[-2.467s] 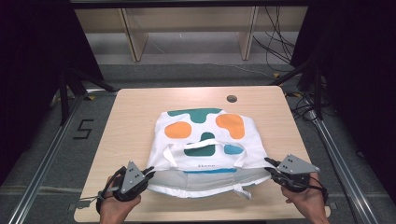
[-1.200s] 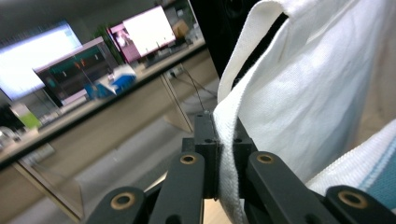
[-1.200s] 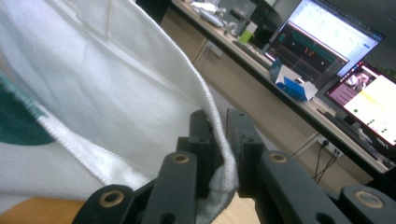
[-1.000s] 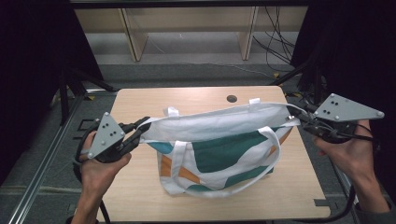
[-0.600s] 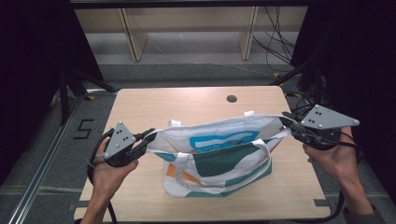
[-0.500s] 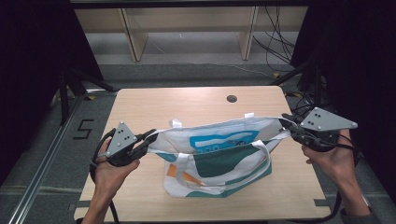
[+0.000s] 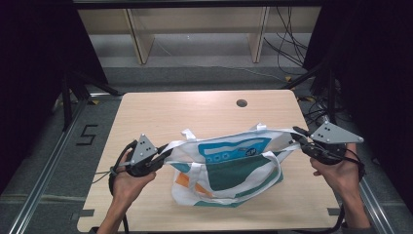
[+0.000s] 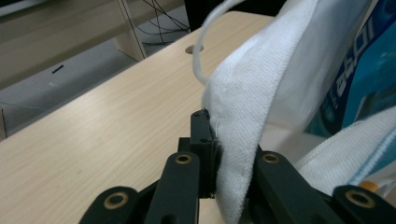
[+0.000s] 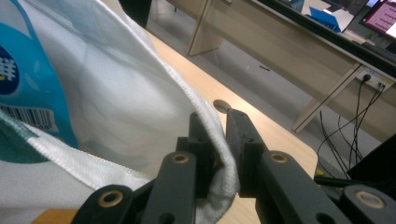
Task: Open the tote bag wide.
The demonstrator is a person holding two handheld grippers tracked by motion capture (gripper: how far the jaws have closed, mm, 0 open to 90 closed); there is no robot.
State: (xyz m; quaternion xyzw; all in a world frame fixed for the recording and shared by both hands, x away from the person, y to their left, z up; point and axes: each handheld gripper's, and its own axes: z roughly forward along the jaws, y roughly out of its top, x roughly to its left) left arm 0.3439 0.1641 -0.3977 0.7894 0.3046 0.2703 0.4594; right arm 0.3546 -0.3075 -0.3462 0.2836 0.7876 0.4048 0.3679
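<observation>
High view: I've got the tote bag (image 7: 229, 168) stretched between my two tongs, hanging over the table (image 7: 195, 109) with its bottom fold resting on the wood. Left gripper (image 7: 163, 153) pinches the bag's left top corner, right gripper (image 7: 295, 136) pinches the right top corner. Bag sits between the tongs, top hem taut, handles (image 7: 272, 163) drooping below it. I read this as the lay-down step: bag held by both corners, ready to be spread flat. Next move needs both tongs to go down together and keep the hem tight, then let go once the cloth lies flat.

Left gripper view: jaws pressed together on a thick fold of white weave (image 8: 238, 140), cloth bunched between the pads. Bare table beyond the tong tips, the cable hole (image 8: 194, 48) far ahead, nothing in the way.

Right gripper view: jaws clamped on the white hem (image 9: 212, 135), cloth wrapped round the inner pad. The printed panel (image 9: 28, 88) hangs off to one side. Far table edge (image 9: 299, 147) is not far beyond the tips, so little room outward there. Plenty of open wood beyond the bag; the near table edge is close under my hands.
</observation>
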